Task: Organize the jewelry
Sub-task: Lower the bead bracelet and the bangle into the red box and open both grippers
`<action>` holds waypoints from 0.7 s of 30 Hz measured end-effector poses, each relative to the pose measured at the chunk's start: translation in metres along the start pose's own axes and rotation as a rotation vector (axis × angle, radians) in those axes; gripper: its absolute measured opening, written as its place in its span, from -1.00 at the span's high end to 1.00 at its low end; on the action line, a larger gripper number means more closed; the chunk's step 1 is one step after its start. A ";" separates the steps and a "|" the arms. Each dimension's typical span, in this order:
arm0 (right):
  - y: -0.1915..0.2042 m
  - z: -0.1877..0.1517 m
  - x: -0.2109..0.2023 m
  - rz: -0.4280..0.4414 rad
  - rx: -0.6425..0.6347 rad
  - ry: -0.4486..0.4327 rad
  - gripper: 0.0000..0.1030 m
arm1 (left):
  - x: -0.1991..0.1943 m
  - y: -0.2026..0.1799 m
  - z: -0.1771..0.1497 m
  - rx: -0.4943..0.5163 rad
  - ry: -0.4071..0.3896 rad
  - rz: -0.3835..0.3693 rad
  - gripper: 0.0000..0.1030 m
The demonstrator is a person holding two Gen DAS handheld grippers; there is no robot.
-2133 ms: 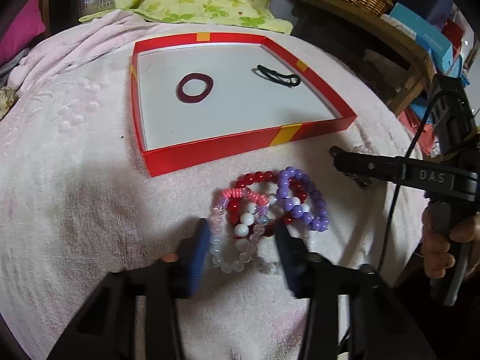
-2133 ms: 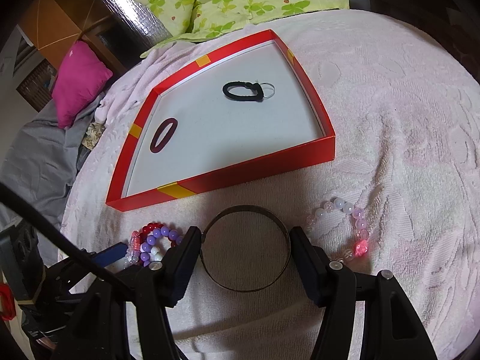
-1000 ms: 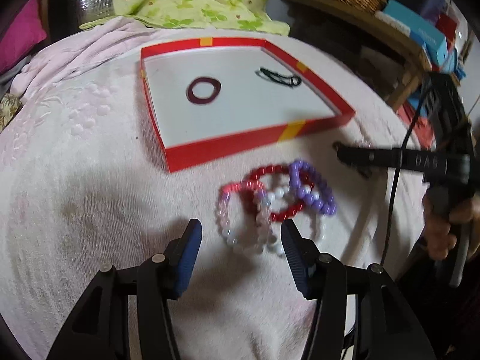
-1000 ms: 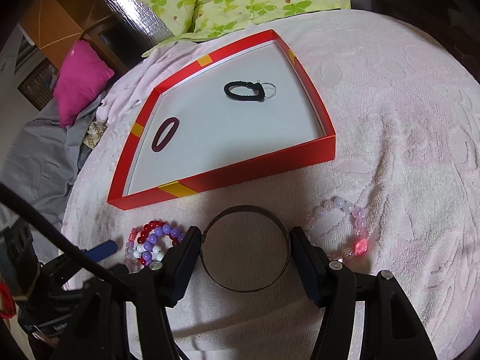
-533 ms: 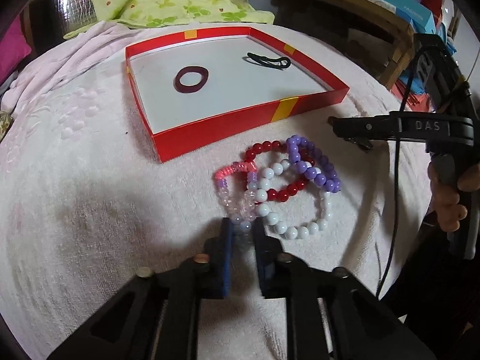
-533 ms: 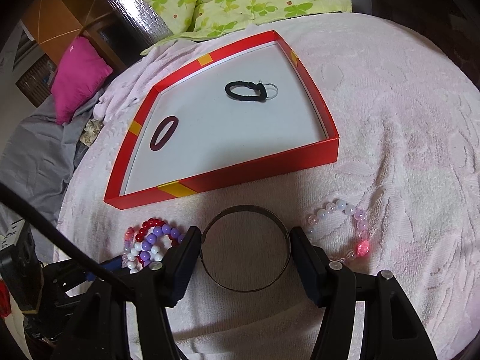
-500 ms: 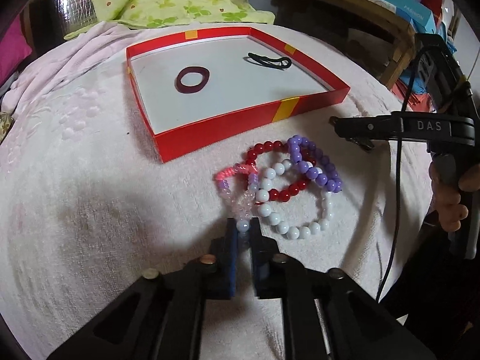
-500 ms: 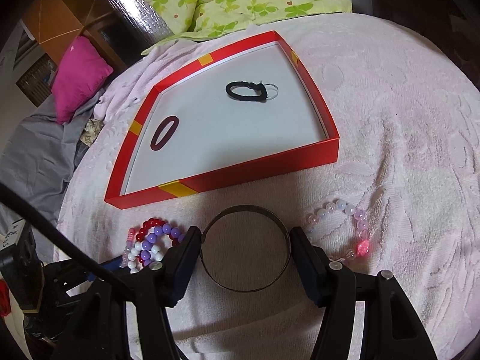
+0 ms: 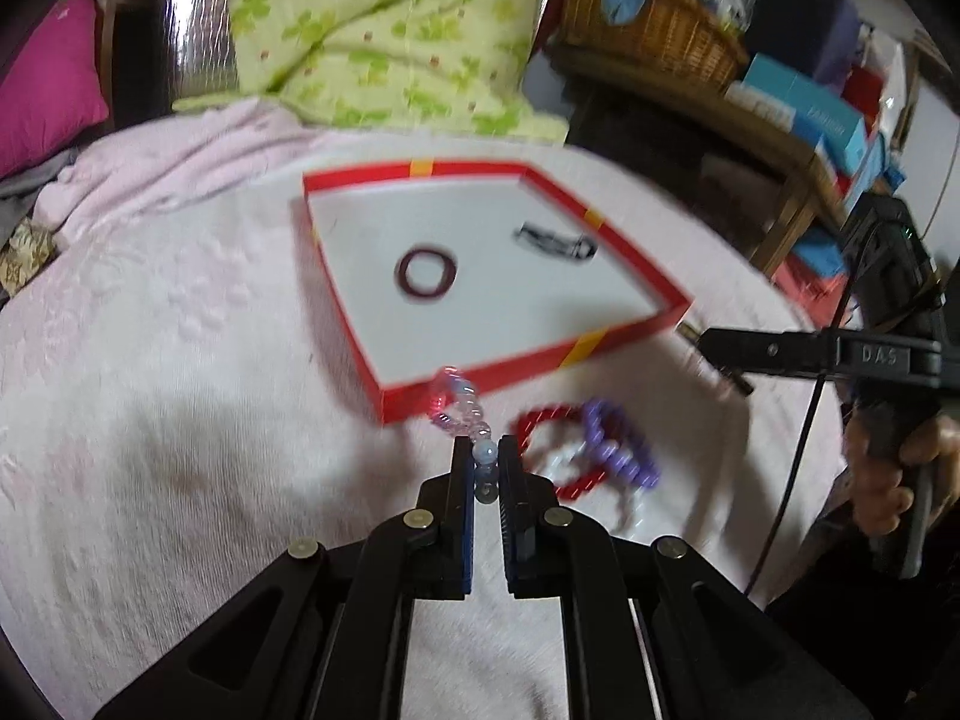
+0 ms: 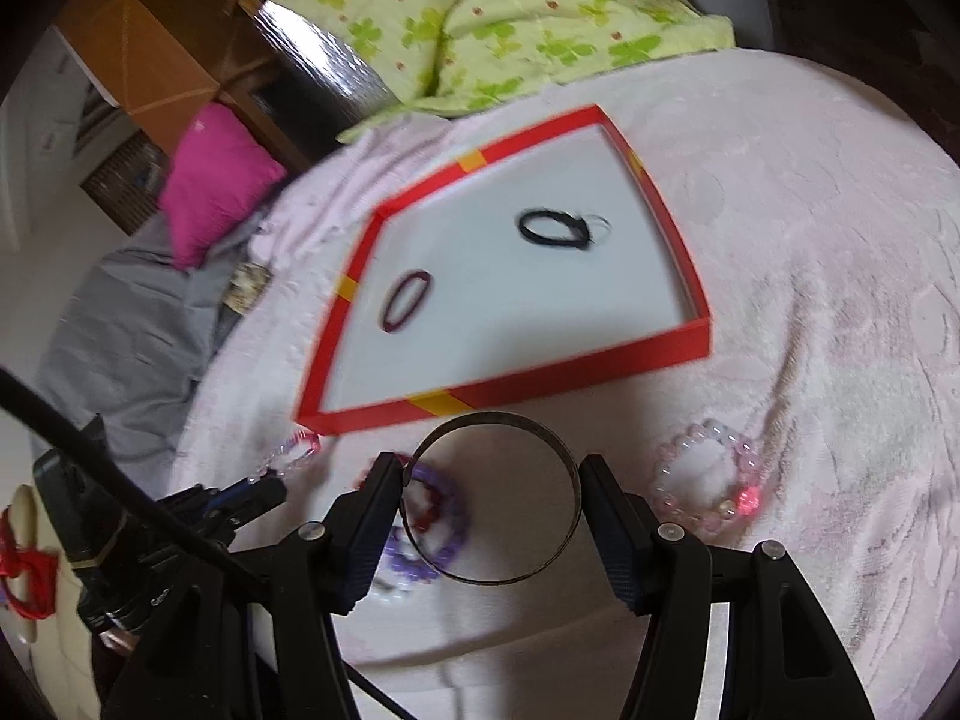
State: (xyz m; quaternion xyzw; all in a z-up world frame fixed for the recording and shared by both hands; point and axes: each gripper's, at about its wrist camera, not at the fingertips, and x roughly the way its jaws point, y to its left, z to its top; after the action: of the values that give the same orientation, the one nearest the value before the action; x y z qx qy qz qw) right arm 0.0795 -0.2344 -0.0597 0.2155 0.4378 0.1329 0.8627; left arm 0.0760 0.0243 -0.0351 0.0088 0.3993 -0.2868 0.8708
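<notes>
My left gripper is shut on a pale pink bead bracelet and holds it lifted in front of the red tray. Red and purple bead bracelets lie on the pink cover to its right. My right gripper is shut on a thin metal bangle, held raised above the cover near the tray's front wall. The tray holds a dark red ring and a black hair tie. Another pink bead bracelet lies to the right.
A green flowered quilt lies beyond the tray. A wicker basket and boxes stand on a wooden shelf at the right. A magenta pillow and grey cloth lie off the bed's left side.
My left gripper has lifted the pale pink bracelet off the pile and moved toward the tray. My right gripper has risen with the bangle.
</notes>
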 end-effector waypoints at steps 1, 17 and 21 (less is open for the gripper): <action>0.001 0.001 -0.003 0.016 -0.002 -0.011 -0.24 | -0.003 -0.001 0.002 0.001 -0.019 -0.004 0.85; 0.031 0.031 0.004 -0.031 -0.074 -0.163 -0.24 | 0.023 -0.006 0.045 -0.021 -0.128 0.097 0.85; 0.027 0.047 0.022 -0.076 -0.070 -0.146 -0.24 | 0.042 -0.008 0.050 -0.002 -0.089 0.100 0.85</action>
State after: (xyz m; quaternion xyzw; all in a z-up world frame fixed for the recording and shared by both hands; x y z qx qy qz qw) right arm 0.1296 -0.2140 -0.0373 0.1773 0.3766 0.0992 0.9038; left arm 0.1278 -0.0153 -0.0291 0.0151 0.3595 -0.2426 0.9009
